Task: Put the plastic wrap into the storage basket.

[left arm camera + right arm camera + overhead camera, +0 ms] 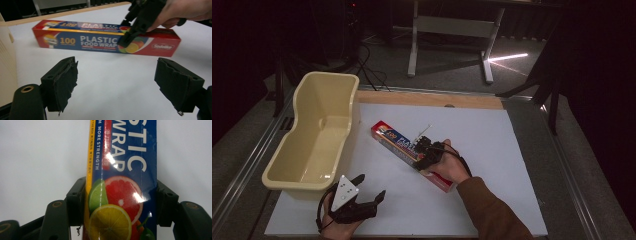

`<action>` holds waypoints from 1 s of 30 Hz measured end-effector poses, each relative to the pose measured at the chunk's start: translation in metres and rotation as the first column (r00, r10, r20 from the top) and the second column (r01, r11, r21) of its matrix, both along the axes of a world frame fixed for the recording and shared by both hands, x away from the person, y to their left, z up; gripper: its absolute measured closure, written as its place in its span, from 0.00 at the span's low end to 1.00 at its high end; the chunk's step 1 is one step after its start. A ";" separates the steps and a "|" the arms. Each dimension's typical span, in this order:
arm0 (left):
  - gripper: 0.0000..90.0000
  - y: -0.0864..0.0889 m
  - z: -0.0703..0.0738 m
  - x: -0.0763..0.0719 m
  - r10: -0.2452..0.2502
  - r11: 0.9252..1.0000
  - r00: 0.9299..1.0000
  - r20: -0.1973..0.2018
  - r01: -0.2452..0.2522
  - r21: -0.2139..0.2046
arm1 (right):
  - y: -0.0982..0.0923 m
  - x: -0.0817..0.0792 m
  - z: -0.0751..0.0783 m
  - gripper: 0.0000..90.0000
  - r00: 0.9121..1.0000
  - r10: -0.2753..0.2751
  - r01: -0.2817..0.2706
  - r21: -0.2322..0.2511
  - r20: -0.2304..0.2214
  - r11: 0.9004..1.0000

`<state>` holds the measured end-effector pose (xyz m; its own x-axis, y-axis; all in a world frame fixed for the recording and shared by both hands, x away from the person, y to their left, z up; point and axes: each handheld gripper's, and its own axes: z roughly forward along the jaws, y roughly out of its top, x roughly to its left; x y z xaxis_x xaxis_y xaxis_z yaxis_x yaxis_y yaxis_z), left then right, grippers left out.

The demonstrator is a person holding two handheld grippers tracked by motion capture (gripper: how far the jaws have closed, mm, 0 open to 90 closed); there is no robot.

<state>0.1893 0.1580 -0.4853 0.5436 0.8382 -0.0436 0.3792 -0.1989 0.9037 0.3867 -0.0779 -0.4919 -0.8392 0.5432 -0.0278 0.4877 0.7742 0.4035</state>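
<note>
A long red and blue plastic food wrap box (393, 139) lies slantwise on the white sheet (497, 150). My right gripper (424, 150) comes down over its near end, one jaw on each long side. In the right gripper view the box (125, 157) runs up between the jaws and both pads sit against its sides, so my right gripper (120, 192) is shut on it. My left gripper (368, 188) rests near the front edge, open and holding nothing. In the left gripper view, the box (75, 41) lies beyond the spread jaws of my left gripper (116, 65), with my right gripper (136, 27) astride it.
A cream plastic tub (294, 182) stands along the left side of the sheet, close to the left hand; its wall (5, 62) shows in the left gripper view. A wooden strip (427, 97) runs along the table's back edge. Bare white sheet lies to the right.
</note>
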 end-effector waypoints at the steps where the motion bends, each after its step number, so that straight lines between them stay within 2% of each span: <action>1: 0.20 0.000 0.000 0.000 0.000 1.000 1.000 0.000 0.000 0.001 | -0.005 -0.002 0.000 0.44 1.000 0.001 -0.001 -0.006 -0.002 1.000; 10: 0.20 -0.002 -0.001 0.000 -0.004 1.000 1.000 -0.005 0.004 0.008 | -0.059 -0.030 0.004 0.44 0.999 0.010 -0.013 -0.062 -0.045 0.998; 11: 0.20 -0.002 -0.001 0.000 -0.003 1.000 1.000 -0.005 0.003 0.006 | -0.059 -0.030 0.004 0.44 0.999 0.010 -0.013 -0.062 -0.045 0.998; 12: 0.20 -0.003 -0.001 0.000 -0.003 1.000 1.000 -0.005 0.003 0.005 | -0.070 -0.037 0.005 0.44 0.998 0.018 -0.024 -0.092 -0.065 0.995; 15: 0.20 -0.005 -0.002 0.001 -0.007 1.000 1.000 -0.008 0.007 0.010 | -0.081 -0.042 0.007 0.42 0.995 0.027 -0.039 -0.130 -0.099 0.991; 16: 0.20 -0.005 -0.002 0.001 -0.007 1.000 1.000 -0.008 0.007 0.010 | -0.081 -0.042 0.008 0.41 0.994 0.025 -0.038 -0.133 -0.102 0.990; 17: 0.20 -0.006 -0.002 0.001 -0.011 1.000 1.000 -0.011 0.011 0.014 | -0.078 -0.041 0.009 0.33 0.995 0.026 -0.038 -0.132 -0.096 0.991; 20: 0.20 -0.007 -0.002 0.001 -0.013 1.000 1.000 -0.009 0.013 0.015 | -0.071 -0.038 0.012 0.32 0.994 0.046 -0.057 -0.117 -0.096 0.992; 21: 0.20 -0.007 -0.002 0.001 -0.014 1.000 1.000 -0.008 0.015 0.018 | -0.059 -0.033 0.015 0.29 0.993 0.075 -0.086 -0.124 -0.095 0.988; 24: 0.20 -0.006 -0.002 0.001 -0.013 1.000 1.000 -0.010 0.014 0.014 | -0.041 -0.021 0.016 0.28 0.990 0.080 -0.097 -0.151 -0.117 0.984; 25: 0.20 -0.006 -0.002 0.001 -0.014 1.000 1.000 -0.009 0.014 0.014 | -0.041 -0.021 0.016 0.28 0.990 0.080 -0.097 -0.151 -0.117 0.984; 26: 0.20 -0.004 -0.002 0.000 -0.011 1.000 1.000 -0.008 0.011 0.011 | -0.031 -0.015 0.014 0.29 0.988 0.086 -0.107 -0.163 -0.129 0.981; 27: 0.20 -0.004 -0.002 0.000 -0.011 1.000 1.000 -0.008 0.011 0.011 | -0.031 -0.015 0.014 0.29 0.988 0.086 -0.107 -0.163 -0.129 0.981; 30: 0.20 -0.003 -0.001 -0.001 -0.011 1.000 1.000 -0.008 0.011 0.012 | -0.019 -0.002 0.002 0.34 0.982 0.083 -0.120 -0.216 -0.172 0.969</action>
<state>0.1886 0.1548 -0.4867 0.5521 0.8329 -0.0379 0.3837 -0.2134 0.8984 0.3845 -0.0964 -0.4903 -0.8931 0.4499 -0.0001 0.4456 0.8847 0.1369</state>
